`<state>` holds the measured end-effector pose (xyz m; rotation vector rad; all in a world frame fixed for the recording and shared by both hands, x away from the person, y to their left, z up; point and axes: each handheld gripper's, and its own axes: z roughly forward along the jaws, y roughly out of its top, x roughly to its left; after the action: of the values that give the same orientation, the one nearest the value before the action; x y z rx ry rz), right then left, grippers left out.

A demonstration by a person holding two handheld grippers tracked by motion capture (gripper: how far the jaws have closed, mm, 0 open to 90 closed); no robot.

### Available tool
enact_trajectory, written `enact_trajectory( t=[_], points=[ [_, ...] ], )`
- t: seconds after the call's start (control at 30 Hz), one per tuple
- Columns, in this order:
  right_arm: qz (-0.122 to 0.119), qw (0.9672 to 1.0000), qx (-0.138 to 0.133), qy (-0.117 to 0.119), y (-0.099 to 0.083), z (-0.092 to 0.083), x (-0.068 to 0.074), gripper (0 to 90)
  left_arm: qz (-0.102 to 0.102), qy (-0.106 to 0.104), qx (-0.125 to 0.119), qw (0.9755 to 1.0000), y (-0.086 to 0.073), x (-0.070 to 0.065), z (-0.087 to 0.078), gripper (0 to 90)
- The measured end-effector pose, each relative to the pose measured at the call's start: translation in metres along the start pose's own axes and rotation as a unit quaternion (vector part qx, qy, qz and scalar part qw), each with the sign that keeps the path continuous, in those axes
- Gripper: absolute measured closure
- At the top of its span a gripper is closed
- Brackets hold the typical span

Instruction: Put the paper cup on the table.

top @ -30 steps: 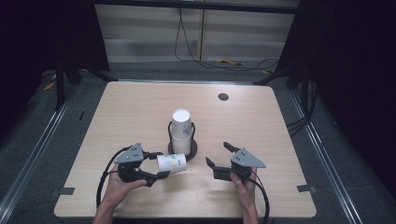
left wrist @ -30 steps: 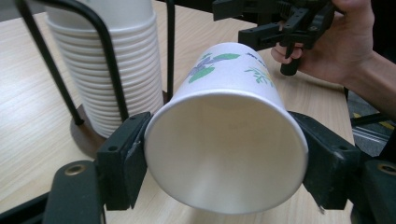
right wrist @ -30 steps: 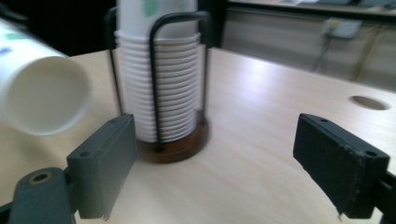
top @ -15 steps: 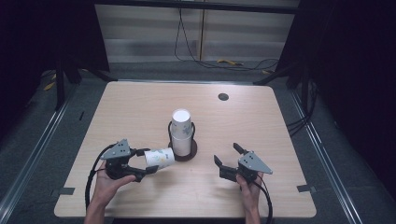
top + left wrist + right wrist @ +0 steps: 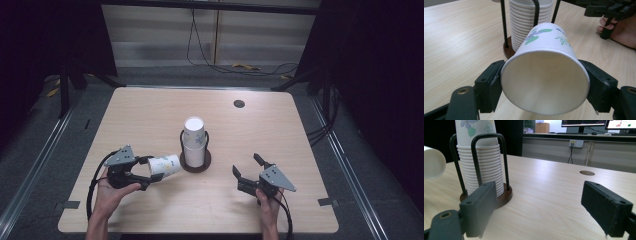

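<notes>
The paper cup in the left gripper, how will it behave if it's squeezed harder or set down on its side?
The paper cup looks thin-walled and empty, so it is probably light and would likely crumple if the left gripper squeezed harder. Tapered and round, it would probably roll in a curve if laid on the table.

Free room and obstacles, high view.

- Table [image 5: 150, 110]: upper half bare across the frame, save a small dark round inset [image 5: 239, 104] at upper right; open passage there.
- Centre: stack of paper cups [image 5: 194, 140] in a black wire holder [image 5: 195, 161] on a round brown base; the one upright obstacle.
- Left of centre, lower: single paper cup [image 5: 165, 165] lying sideways in the left gripper [image 5: 146, 172], its closed end just beside the holder's base; narrow gap there.
- Lower right: right gripper [image 5: 246, 167], jaws apart, well clear of the holder; bare tabletop between.
- Lower middle edge: bare strip between the two hands.
</notes>
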<state>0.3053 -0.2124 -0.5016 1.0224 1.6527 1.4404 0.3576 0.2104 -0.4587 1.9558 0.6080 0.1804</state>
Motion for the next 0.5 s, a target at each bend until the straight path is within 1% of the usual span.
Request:
enact_trajectory(
  t=[0.03,0.1,0.17,0.23,0.27,0.3,0.37,0.4,0.43,0.5],
  points=[
    [0.003,1.0,-0.003,0.0,0.0,-0.001,-0.001,12.8,0.002,0.005,0.002,1.0,0.001,0.002,-0.001,25.2],
    [0.007,0.9999,-0.008,-0.001,-0.001,-0.002,-0.001,12.8,-0.007,0.007,0.003,0.9999,0.001,0.004,-0.002,25.3],
    [0.0,1.0,-0.008,-0.005,-0.001,-0.002,0.0,12.9,-0.007,0.012,0.01,0.9998,0.003,0.007,-0.004,25.3],
    [-0.003,0.9999,-0.011,-0.007,-0.001,-0.003,0.001,12.9,-0.007,0.024,0.016,0.9996,0.006,0.009,-0.004,25.3],
    [-0.002,0.9998,-0.015,-0.009,-0.001,-0.003,0.001,12.9,-0.008,0.023,0.019,0.9995,0.008,0.009,-0.004,25.3],
    [-0.002,0.9998,-0.016,-0.01,-0.001,-0.003,0.001,12.9,-0.006,0.024,0.022,0.9995,0.009,0.011,-0.004,25.3],
    [-0.003,0.9998,-0.018,-0.009,-0.001,-0.004,0.001,12.9,-0.003,0.033,0.028,0.9991,0.013,0.014,-0.004,25.2],
    [-0.003,0.9998,-0.018,-0.009,-0.001,-0.003,0.001,13.0,-0.005,0.036,0.029,0.9989,0.015,0.015,-0.004,25.2],
    [-0.003,0.9998,-0.017,-0.01,-0.001,-0.004,0.001,13.0,-0.005,0.034,0.03,0.9989,0.018,0.017,-0.004,25.2],
    [-0.002,0.9997,-0.022,-0.009,-0.002,-0.004,0.001,13.1,-0.001,0.038,0.036,0.9986,0.021,0.02,-0.004,25.2]
  ],
)
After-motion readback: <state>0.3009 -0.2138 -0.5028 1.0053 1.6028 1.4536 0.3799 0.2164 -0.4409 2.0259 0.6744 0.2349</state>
